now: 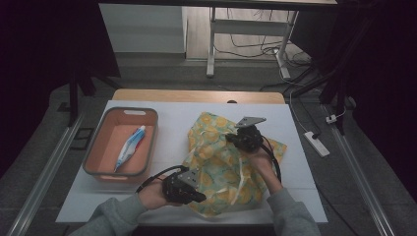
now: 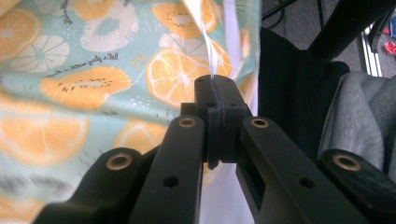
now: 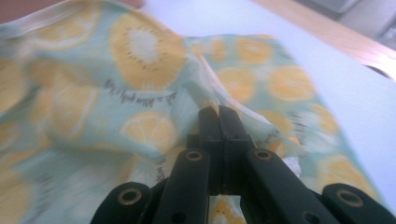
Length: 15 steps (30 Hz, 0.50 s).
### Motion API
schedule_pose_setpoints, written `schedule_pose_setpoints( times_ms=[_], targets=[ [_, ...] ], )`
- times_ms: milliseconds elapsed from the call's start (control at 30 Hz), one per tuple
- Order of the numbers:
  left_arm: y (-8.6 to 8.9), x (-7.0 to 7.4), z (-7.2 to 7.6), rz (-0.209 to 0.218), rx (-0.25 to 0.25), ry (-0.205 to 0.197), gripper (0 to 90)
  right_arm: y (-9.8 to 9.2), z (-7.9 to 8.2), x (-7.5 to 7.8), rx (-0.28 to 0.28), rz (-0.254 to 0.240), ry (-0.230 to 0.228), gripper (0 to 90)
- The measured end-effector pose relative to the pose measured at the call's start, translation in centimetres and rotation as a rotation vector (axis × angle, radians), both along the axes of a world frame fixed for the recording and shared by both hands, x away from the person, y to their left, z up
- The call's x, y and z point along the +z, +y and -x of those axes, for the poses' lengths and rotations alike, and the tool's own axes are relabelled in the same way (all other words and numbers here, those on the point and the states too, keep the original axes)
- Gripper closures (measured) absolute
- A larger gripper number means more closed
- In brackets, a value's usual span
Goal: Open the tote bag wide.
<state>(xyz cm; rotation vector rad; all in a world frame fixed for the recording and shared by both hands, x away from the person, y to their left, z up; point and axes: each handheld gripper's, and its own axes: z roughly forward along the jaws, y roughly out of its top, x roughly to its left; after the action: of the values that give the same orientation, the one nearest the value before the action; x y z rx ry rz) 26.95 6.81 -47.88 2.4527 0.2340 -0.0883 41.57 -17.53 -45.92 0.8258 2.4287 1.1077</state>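
A crumpled teal cloth (image 1: pixel 221 164) printed with orange and lemon slices lies on the white table (image 1: pixel 172 118), right of centre. My left gripper (image 1: pixel 200 197) is at the cloth's near left edge. In the left gripper view its jaws are shut on a thin white strap (image 2: pixel 210 51) of the cloth (image 2: pixel 84 84). My right gripper (image 1: pixel 235 139) is over the cloth's far part. In the right gripper view its jaws are shut, with a fold of the cloth (image 3: pixel 116 93) and its white edging (image 3: pixel 210 81) pinched at the tips.
An orange tray with a grey rim (image 1: pixel 96 147) stands at the table's left and holds a toothpaste tube (image 1: pixel 130 147). The person's grey sleeves (image 1: pixel 295 216) come in at the near edge. A wooden strip (image 1: pixel 196 96) runs along the table's far edge.
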Motion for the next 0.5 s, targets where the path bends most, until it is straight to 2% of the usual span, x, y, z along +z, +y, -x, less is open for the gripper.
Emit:
schedule_pose_setpoints(
  times_ms=[100, 200, 233, 300, 367, 500],
  targets=[
    [0.2, 0.0, 0.1, -0.001, -0.003, 0.000, 88.8, -0.6, -0.6, -0.5, -0.046, -0.009, 0.003, 89.8],
    [0.4, -0.1, 0.1, -0.006, -0.002, 0.005, 88.7, -0.6, -0.8, -0.9, -0.054, 0.002, 0.007, 89.7],
    [0.5, -0.1, 0.1, -0.010, -0.002, 0.008, 88.7, -0.5, -0.9, -1.3, -0.063, 0.042, 0.008, 89.7],
    [0.6, -0.2, 0.0, -0.014, 0.002, 0.017, 88.6, -0.4, -1.0, -1.6, -0.065, 0.058, 0.013, 89.7],
    [0.8, -0.4, 0.0, -0.018, 0.006, 0.022, 88.5, -0.4, -1.5, -2.7, -0.083, 0.102, 0.034, 89.7],
    [0.7, -0.6, -0.1, -0.015, 0.020, 0.020, 85.7, -1.0, -1.9, -3.6, -0.097, 0.078, 0.080, 89.0]
  ],
)
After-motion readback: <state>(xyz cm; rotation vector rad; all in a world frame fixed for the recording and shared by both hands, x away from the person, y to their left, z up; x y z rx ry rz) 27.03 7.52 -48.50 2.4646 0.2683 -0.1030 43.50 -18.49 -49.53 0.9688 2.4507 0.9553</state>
